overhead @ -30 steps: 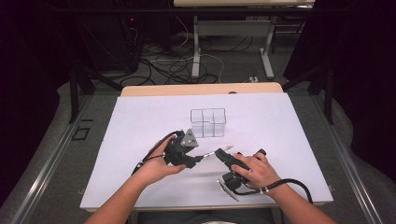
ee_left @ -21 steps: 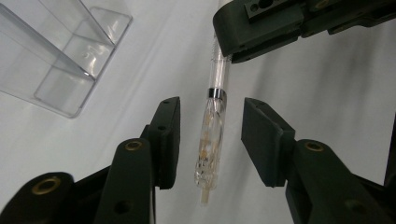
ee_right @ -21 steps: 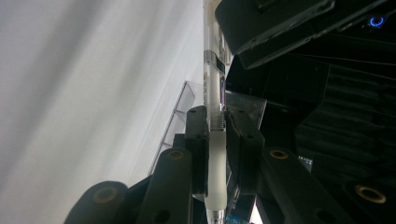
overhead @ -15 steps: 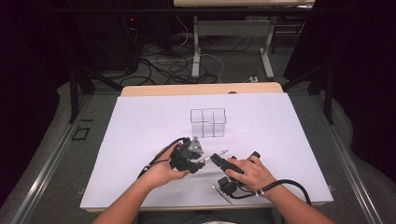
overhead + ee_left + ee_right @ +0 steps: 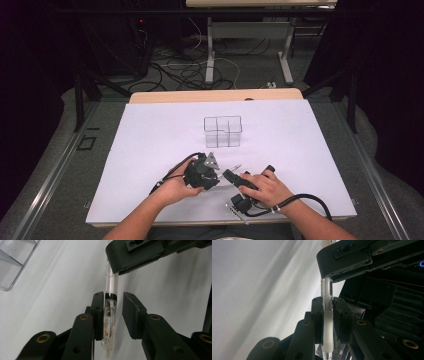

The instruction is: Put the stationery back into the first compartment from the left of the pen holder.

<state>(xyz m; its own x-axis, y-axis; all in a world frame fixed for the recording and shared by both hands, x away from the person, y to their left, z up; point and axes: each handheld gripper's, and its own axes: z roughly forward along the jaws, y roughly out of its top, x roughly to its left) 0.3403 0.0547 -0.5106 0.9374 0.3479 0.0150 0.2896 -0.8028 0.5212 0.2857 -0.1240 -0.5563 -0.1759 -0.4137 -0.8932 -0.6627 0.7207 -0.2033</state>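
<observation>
At the near edge of the bench, at about 6 o'clock in the high view, the person's two hands meet over the white paper sheet (image 5: 150, 150). The right gripper (image 5: 231, 175) has its jaws clenched on the clear plastic pen with a frosted grip (image 5: 327, 325); in the right gripper view both pads press on the frosted part. The left gripper (image 5: 216, 175) sits just beside it, at about 9 o'clock from the right one. Its jaws have just been closing around the other end of the same pen (image 5: 109, 315). In the left gripper view one pad touches the pen near its black ring, while the other pad has a small gap, so the jaws are not yet clenched. The pen lies between the two grippers, just above the paper. Farther away, at about 12 o'clock from the hands, stands a clear plastic box with four compartments (image 5: 223, 131), well apart from the grippers.
</observation>
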